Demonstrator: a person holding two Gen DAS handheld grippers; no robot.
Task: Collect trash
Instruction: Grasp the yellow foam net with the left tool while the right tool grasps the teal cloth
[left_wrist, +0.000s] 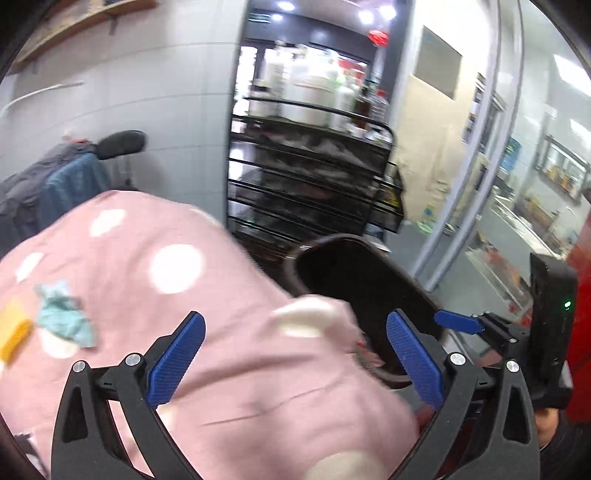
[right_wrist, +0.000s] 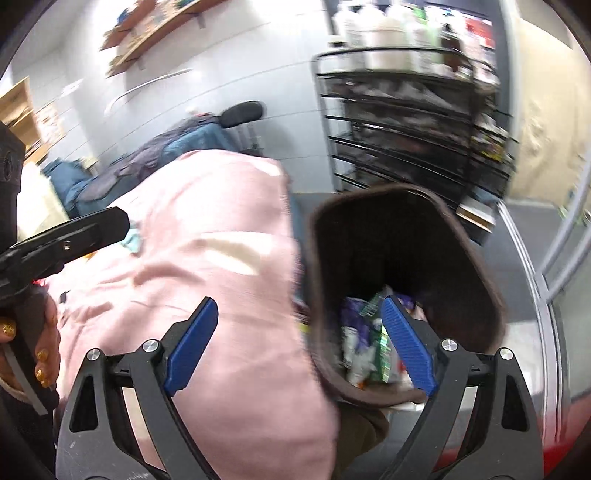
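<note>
A dark brown trash bin (right_wrist: 406, 251) stands on the floor beside a pink cloth with white dots (left_wrist: 177, 295). Several crumpled wrappers (right_wrist: 364, 339) lie at its bottom. A crumpled teal paper (left_wrist: 62, 317) and a yellow scrap (left_wrist: 14, 336) lie on the cloth at the left. My left gripper (left_wrist: 295, 325) is open over the cloth's edge with nothing between its fingers, and the bin (left_wrist: 354, 273) is just ahead to its right. My right gripper (right_wrist: 299, 306) is open and empty, its right finger (right_wrist: 406, 339) over the bin's mouth.
A black wire rack (left_wrist: 306, 166) with white bottles on top stands behind the bin. A chair draped with dark clothes (left_wrist: 55, 177) is at the far left by the wall. A glass partition (left_wrist: 480, 184) runs along the right. A hand (right_wrist: 44, 354) grips the left tool.
</note>
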